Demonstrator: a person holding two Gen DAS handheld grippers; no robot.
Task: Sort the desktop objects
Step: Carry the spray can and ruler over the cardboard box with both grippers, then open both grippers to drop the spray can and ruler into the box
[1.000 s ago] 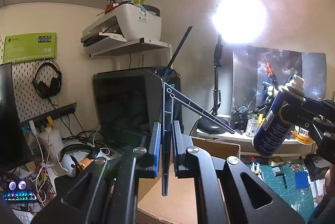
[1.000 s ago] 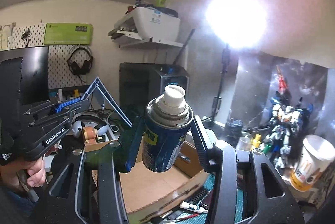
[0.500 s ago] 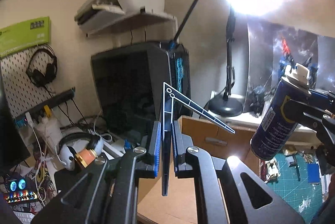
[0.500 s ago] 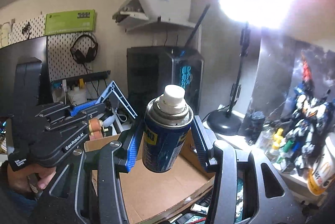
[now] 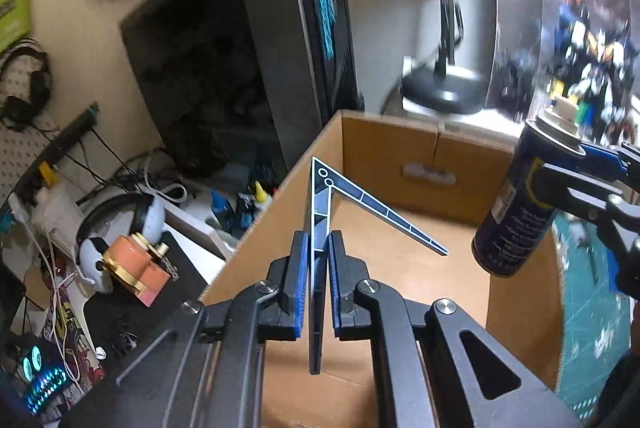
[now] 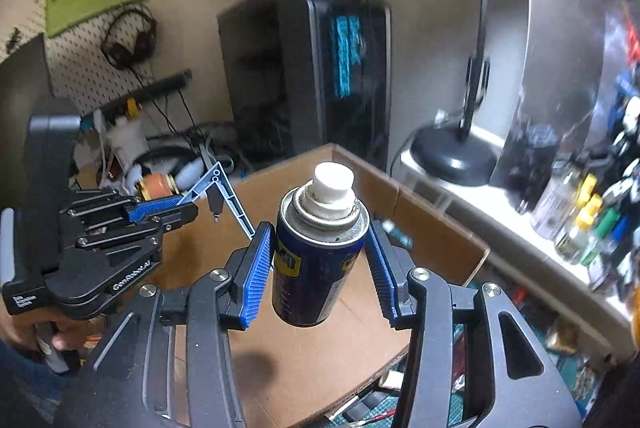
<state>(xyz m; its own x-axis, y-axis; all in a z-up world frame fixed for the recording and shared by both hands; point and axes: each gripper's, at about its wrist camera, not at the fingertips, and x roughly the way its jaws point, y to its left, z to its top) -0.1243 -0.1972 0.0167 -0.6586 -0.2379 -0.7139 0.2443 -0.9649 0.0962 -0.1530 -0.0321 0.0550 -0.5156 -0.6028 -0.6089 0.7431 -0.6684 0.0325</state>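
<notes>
Behind the open cardboard box (image 5: 404, 144) stood a dark computer tower (image 5: 240, 68) and a lamp base (image 5: 440, 92). Your left gripper (image 5: 318, 280) pinched a blue triangular frame (image 5: 320, 212) above the box; your right gripper (image 6: 320, 264) clamped an upright spray can (image 6: 316, 256) over it.

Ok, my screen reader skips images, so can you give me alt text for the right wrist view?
The right gripper holds a blue spray can upright above an open cardboard box. At left, the left gripper holds a blue folding frame over the same box.
</notes>
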